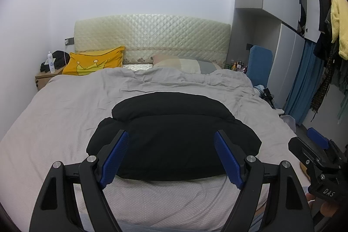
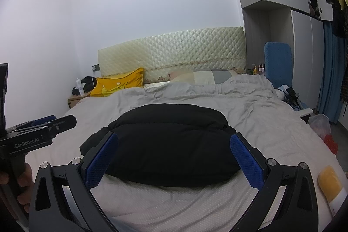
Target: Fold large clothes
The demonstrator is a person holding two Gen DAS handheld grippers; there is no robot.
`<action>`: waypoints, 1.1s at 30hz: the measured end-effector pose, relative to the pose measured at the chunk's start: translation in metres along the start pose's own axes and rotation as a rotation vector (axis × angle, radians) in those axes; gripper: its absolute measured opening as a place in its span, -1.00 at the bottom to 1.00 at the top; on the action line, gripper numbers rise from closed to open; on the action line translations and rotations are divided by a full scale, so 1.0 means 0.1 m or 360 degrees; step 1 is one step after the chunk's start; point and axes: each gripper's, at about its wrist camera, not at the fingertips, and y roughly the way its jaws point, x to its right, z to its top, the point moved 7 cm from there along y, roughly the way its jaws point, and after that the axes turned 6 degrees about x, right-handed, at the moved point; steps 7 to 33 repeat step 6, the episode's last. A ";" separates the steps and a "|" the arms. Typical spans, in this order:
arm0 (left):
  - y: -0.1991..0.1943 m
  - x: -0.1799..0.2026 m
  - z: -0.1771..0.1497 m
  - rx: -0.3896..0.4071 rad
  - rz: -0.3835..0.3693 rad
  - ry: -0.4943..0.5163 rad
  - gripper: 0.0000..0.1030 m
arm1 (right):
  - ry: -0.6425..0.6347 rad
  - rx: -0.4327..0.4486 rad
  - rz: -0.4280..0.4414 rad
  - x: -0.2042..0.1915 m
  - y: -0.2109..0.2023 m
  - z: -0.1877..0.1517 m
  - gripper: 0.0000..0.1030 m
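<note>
Black padded garment [image 1: 171, 138] folded on bed [image 1: 54, 114], both grippers clear.
Left gripper [image 1: 171, 156] and right gripper [image 2: 174, 158] gape wide, empty; bulky, soft, likely light: grasp near hem corners.

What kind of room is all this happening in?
Most likely a home bedroom. A bed with a grey duvet and a quilted headboard fills the view, a yellow pillow leans at its head, and clothes hang by a wardrobe on the right. A folded black garment lies on the bed.

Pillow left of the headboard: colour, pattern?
Yellow pillow with a paler crown print; clearest in the left wrist view.
</note>
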 end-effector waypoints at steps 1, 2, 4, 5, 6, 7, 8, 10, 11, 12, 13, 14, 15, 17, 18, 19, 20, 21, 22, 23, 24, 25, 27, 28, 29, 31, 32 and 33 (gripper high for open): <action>0.00 0.00 0.00 -0.0004 -0.0006 -0.0003 0.57 | 0.0000 0.0001 0.0000 0.00 0.00 0.00 1.00; 0.00 0.01 0.00 -0.0004 -0.0007 -0.0004 0.57 | -0.0001 0.0001 0.0000 -0.01 0.00 0.00 1.00; -0.01 -0.01 -0.01 -0.0008 -0.0001 -0.0002 0.57 | -0.0002 0.0002 0.0000 -0.01 0.00 0.00 1.00; -0.01 -0.01 -0.01 -0.0008 0.0000 -0.0003 0.57 | -0.0002 0.0000 -0.0002 -0.01 0.00 -0.01 1.00; -0.01 -0.02 0.00 -0.0009 -0.0001 -0.0004 0.57 | 0.0001 -0.0003 0.0000 -0.01 0.00 -0.01 1.00; -0.01 -0.02 0.00 -0.0009 -0.0001 -0.0004 0.57 | 0.0001 -0.0003 0.0000 -0.01 0.00 -0.01 1.00; -0.01 -0.02 0.00 -0.0009 -0.0001 -0.0004 0.57 | 0.0001 -0.0003 0.0000 -0.01 0.00 -0.01 1.00; -0.01 -0.02 0.00 -0.0009 -0.0001 -0.0004 0.57 | 0.0001 -0.0003 0.0000 -0.01 0.00 -0.01 1.00; -0.01 -0.02 0.00 -0.0009 -0.0001 -0.0004 0.57 | 0.0001 -0.0003 0.0000 -0.01 0.00 -0.01 1.00; -0.01 -0.02 0.00 -0.0009 -0.0001 -0.0004 0.57 | 0.0001 -0.0003 0.0000 -0.01 0.00 -0.01 1.00; -0.01 -0.02 0.00 -0.0009 -0.0001 -0.0004 0.57 | 0.0001 -0.0003 0.0000 -0.01 0.00 -0.01 1.00; -0.01 -0.02 0.00 -0.0009 -0.0001 -0.0004 0.57 | 0.0001 -0.0003 0.0000 -0.01 0.00 -0.01 1.00; -0.01 -0.02 0.00 -0.0009 -0.0001 -0.0004 0.57 | 0.0001 -0.0003 0.0000 -0.01 0.00 -0.01 1.00; -0.01 -0.02 0.00 -0.0009 -0.0001 -0.0004 0.57 | 0.0001 -0.0003 0.0000 -0.01 0.00 -0.01 1.00; -0.01 -0.02 0.00 -0.0009 -0.0001 -0.0004 0.57 | 0.0001 -0.0003 0.0000 -0.01 0.00 -0.01 1.00; -0.01 -0.02 0.00 -0.0009 -0.0001 -0.0004 0.57 | 0.0001 -0.0003 0.0000 -0.01 0.00 -0.01 1.00; -0.01 -0.02 0.00 -0.0009 -0.0001 -0.0004 0.57 | 0.0001 -0.0003 0.0000 -0.01 0.00 -0.01 1.00; -0.01 -0.02 0.00 -0.0009 -0.0001 -0.0004 0.57 | 0.0001 -0.0003 0.0000 -0.01 0.00 -0.01 1.00; -0.01 -0.02 0.00 -0.0009 -0.0001 -0.0004 0.57 | 0.0001 -0.0003 0.0000 -0.01 0.00 -0.01 1.00; -0.01 -0.02 0.00 -0.0009 -0.0001 -0.0004 0.57 | 0.0001 -0.0003 0.0000 -0.01 0.00 -0.01 1.00; -0.01 -0.02 0.00 -0.0009 -0.0001 -0.0004 0.57 | 0.0001 -0.0003 0.0000 -0.01 0.00 -0.01 1.00; -0.01 -0.02 0.00 -0.0009 -0.0001 -0.0004 0.57 | 0.0001 -0.0003 0.0000 -0.01 0.00 -0.01 1.00; -0.01 -0.02 0.00 -0.0009 -0.0001 -0.0004 0.57 | 0.0001 -0.0003 0.0000 -0.01 0.00 -0.01 1.00; -0.01 -0.02 0.00 -0.0009 -0.0001 -0.0004 0.57 | 0.0001 -0.0003 0.0000 -0.01 0.00 -0.01 1.00; -0.01 -0.02 0.00 -0.0009 -0.0001 -0.0004 0.57 | 0.0001 -0.0003 0.0000 -0.01 0.00 -0.01 1.00; -0.01 -0.02 0.00 -0.0009 -0.0001 -0.0004 0.57 | 0.0001 -0.0003 0.0000 -0.01 0.00 -0.01 1.00; -0.01 -0.02 0.00 -0.0009 -0.0001 -0.0004 0.57 | 0.0001 -0.0003 0.0000 -0.01 0.00 -0.01 1.00; -0.01 -0.02 0.00 -0.0009 -0.0001 -0.0004 0.57 | 0.0001 -0.0003 0.0000 -0.01 0.00 -0.01 1.00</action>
